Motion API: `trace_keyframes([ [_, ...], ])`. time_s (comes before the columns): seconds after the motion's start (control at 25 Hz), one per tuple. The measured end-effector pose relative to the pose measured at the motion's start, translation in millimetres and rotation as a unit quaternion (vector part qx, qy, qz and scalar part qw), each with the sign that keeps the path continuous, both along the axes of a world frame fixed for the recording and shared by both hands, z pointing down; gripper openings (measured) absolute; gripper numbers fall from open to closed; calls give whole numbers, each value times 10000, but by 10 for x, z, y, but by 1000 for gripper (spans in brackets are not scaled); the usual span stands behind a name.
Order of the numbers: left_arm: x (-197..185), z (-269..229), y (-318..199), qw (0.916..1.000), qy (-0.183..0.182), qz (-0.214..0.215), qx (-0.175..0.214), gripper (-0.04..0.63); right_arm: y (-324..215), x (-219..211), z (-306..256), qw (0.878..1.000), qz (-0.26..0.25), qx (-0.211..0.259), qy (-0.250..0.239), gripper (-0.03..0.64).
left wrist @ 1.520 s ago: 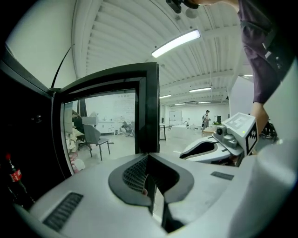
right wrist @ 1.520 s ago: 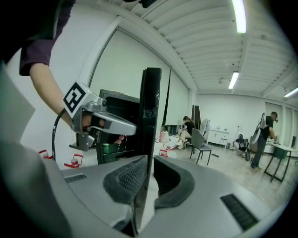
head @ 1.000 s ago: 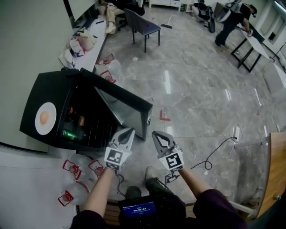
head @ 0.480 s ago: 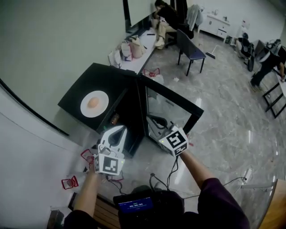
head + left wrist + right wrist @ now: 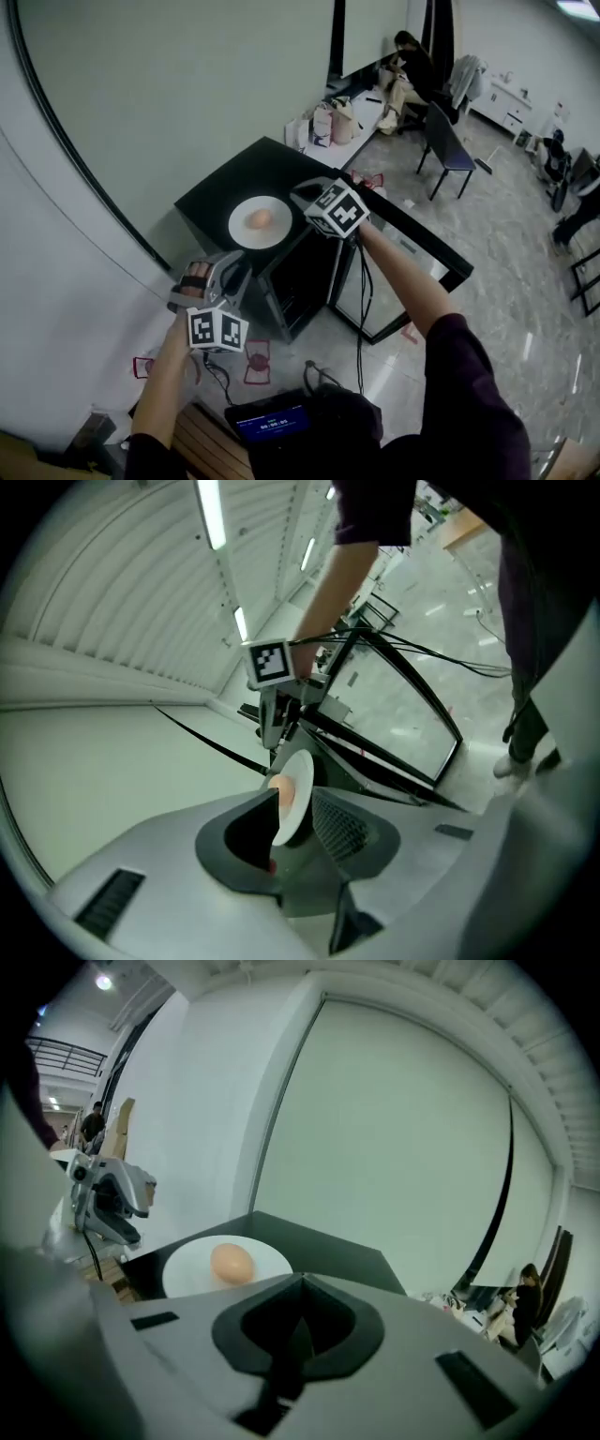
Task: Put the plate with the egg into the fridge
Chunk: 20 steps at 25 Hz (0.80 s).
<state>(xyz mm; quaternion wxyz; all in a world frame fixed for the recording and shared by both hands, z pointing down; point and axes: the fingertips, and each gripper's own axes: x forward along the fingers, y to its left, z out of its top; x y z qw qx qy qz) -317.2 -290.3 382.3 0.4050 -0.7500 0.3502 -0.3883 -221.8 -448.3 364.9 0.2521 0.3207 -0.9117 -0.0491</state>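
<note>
A white plate (image 5: 242, 232) with a brown egg (image 5: 262, 218) lies on top of the black mini fridge (image 5: 214, 201). The fridge's glass door (image 5: 424, 259) stands swung open. My right gripper (image 5: 304, 191) hovers at the plate's right edge, shut and empty. In the right gripper view the plate (image 5: 187, 1271) and egg (image 5: 232, 1264) sit just beyond its closed tips (image 5: 300, 1284). My left gripper (image 5: 233, 266) hangs off the fridge's near left corner, apart from the plate. Its jaws (image 5: 295, 803) have just been opening, and nothing is between them.
A pale wall runs close behind the fridge. Clear bags with red handles (image 5: 254, 361) lie on the floor by my left arm. Farther back are a low bench with bags (image 5: 328, 120), a chair (image 5: 448, 141) and a seated person (image 5: 409, 67).
Both grippers have risen from in front of the open fridge to the level of its top. The right one now sits at the plate. The left jaws have parted.
</note>
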Motion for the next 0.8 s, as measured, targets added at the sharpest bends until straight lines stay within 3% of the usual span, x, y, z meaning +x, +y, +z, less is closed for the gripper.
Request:
trace_keyframes([
  [0.08, -89, 28, -19, 9994, -326, -89, 122, 75, -195, -195, 70, 9990, -172, -156, 385, 8],
  [0.32, -192, 69, -85, 9969, -709, -223, 271, 77, -539, -397, 461, 9850, -367, -572, 1585, 6],
  [0.56, -314, 209, -45, 9956, -891, -249, 142, 78, -437, -620, 537, 9797, -908, -629, 1671, 6],
  [0.8, -392, 322, -65, 9928, -1131, -308, 233, 78, -295, -709, 565, 9767, -1078, -661, 1731, 6],
])
